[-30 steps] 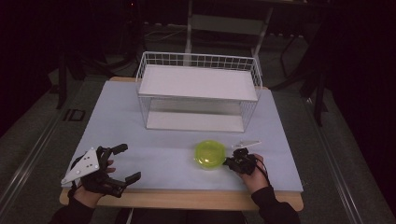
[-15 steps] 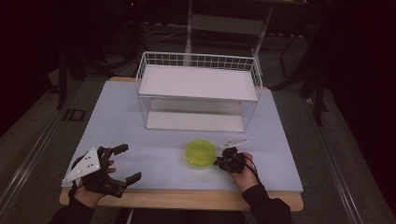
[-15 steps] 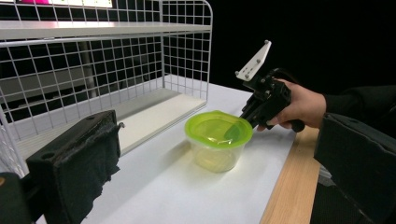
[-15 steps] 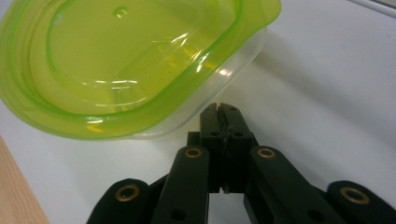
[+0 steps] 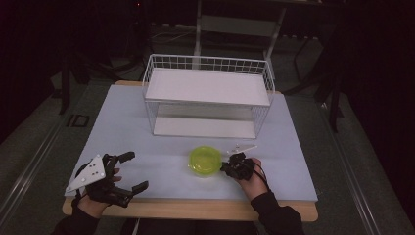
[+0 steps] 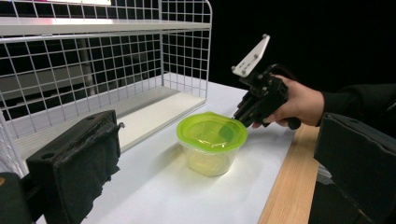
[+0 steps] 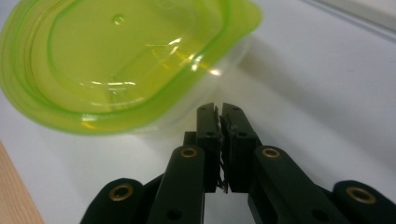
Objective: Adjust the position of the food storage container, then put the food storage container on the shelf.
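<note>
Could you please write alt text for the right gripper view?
The right tool, jaws shut with nothing between them, points at the rim of a clear container with a green lid on a white table.

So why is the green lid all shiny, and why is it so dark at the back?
Right gripper view: lamp glare makes white glints on the green lid, whose near rim looks soft. High view: light falls on the table, the room behind stays black. Left gripper view: its near jaws blur.
</note>
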### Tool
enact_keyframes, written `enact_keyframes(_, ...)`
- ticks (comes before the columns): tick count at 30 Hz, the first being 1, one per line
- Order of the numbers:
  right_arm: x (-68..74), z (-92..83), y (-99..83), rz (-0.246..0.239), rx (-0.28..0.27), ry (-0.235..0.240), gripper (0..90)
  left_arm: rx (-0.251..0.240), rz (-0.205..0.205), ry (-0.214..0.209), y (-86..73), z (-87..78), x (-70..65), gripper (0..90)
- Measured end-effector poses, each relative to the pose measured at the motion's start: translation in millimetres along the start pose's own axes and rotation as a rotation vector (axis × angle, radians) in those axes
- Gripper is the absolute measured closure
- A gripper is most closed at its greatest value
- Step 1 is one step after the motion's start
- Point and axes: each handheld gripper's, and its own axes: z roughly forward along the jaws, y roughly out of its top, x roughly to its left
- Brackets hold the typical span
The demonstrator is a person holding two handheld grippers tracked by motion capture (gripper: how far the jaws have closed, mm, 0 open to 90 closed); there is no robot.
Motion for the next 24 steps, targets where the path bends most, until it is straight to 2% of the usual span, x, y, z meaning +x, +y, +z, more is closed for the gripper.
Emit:
enact_keyframes(4,-2.6,-14.7,-1.8,-0.009,-0.020,-0.034,80.6,-0.020,-0.013,-0.013,0.3,-0.5,-0.2,1.3)
enact_keyframes(7,-1.0,-30.9,-2.3,-0.025,-0.062,-0.043,72.1,-0.021,0.004,-0.014,2.1,-0.9,-2.0,1.3)
enact_keyframes(10,2.4,-44.7,-2.3,-0.041,-0.101,-0.042,62.8,-0.014,0.031,0.007,2.2,-0.1,-3.1,1.3)
enact_keyframes(14,8.9,-55.3,-2.8,-0.057,-0.139,-0.056,43.4,0.001,0.016,-0.003,2.9,3.1,-5.4,1.3)
enact_keyframes(16,12.1,-59.6,-1.9,-0.058,-0.160,-0.055,31.2,0.034,-0.021,-0.032,4.2,6.8,-7.3,1.3)
enact_keyframes(19,17.1,-67.9,-1.1,-0.068,-0.197,-0.016,17.6,0.040,-0.036,-0.063,6.2,13.2,-10.8,1.3)
enact_keyframes(20,19.1,-70.4,-0.3,-0.068,-0.206,-0.013,16.3,0.034,-0.045,-0.090,7.4,14.5,-10.9,1.3)
enact_keyframes(22,22.0,-74.9,1.2,-0.060,-0.228,0.002,13.2,0.030,-0.069,-0.111,10.2,17.5,-10.6,1.3)
enact_keyframes(23,24.6,-77.7,2.0,-0.074,-0.234,0.000,13.2,0.034,-0.082,-0.123,12.5,19.9,-10.0,1.3)
enact_keyframes(24,27.9,-80.7,3.3,-0.090,-0.237,-0.024,13.7,0.040,-0.084,-0.128,13.9,21.3,-9.7,1.3)
